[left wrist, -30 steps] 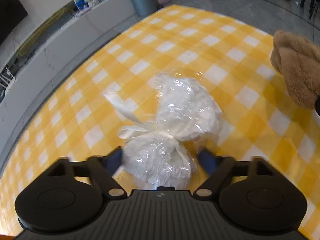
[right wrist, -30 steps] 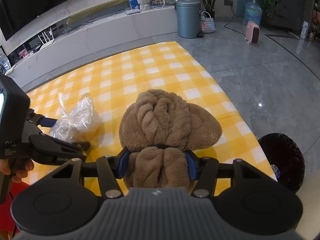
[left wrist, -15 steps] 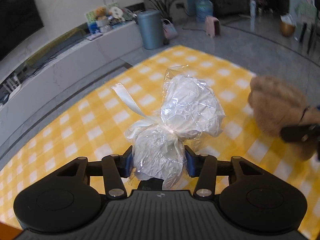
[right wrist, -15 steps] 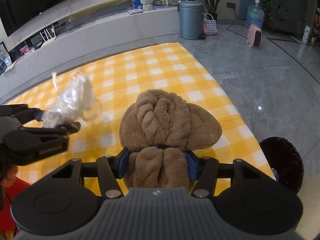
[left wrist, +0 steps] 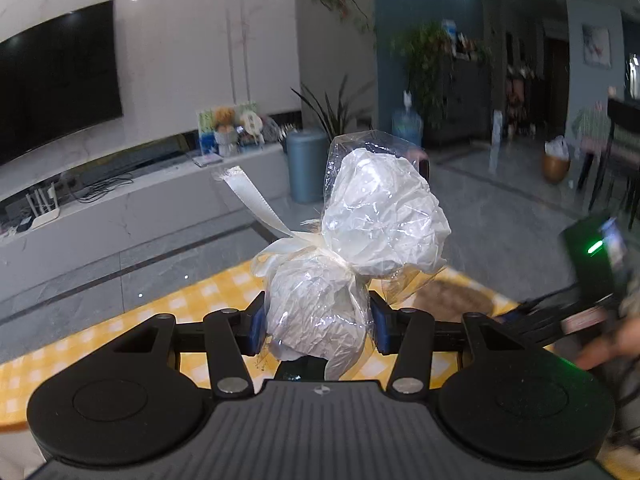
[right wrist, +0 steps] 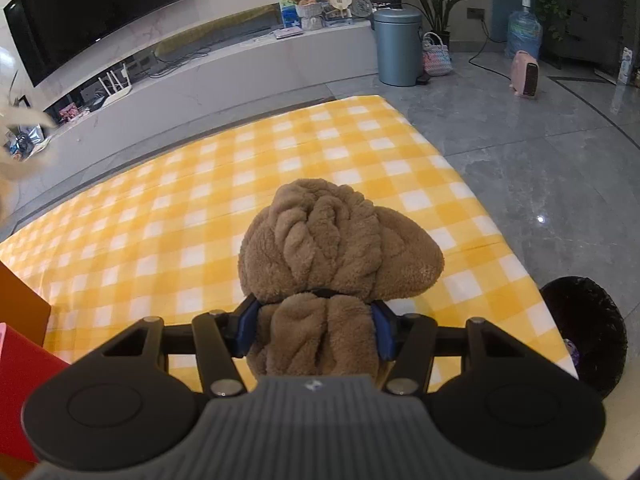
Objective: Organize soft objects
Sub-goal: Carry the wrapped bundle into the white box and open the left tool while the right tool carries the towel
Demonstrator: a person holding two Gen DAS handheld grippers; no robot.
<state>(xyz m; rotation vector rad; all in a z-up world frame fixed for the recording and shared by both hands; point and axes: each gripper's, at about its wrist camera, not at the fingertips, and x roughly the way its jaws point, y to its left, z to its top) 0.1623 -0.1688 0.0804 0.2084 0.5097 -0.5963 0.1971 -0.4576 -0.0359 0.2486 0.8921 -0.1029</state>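
Checked cloth | brown plush between right jaws | wrapped bundle between left jaws

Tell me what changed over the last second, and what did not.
The left gripper closed its fingers on the cellophane-wrapped white bundle that lay on the yellow checked tablecloth and lifted it clear, so it now hangs in front of the room. The right gripper stayed put, clamped on the brown plush toy, which still rests on the cloth.
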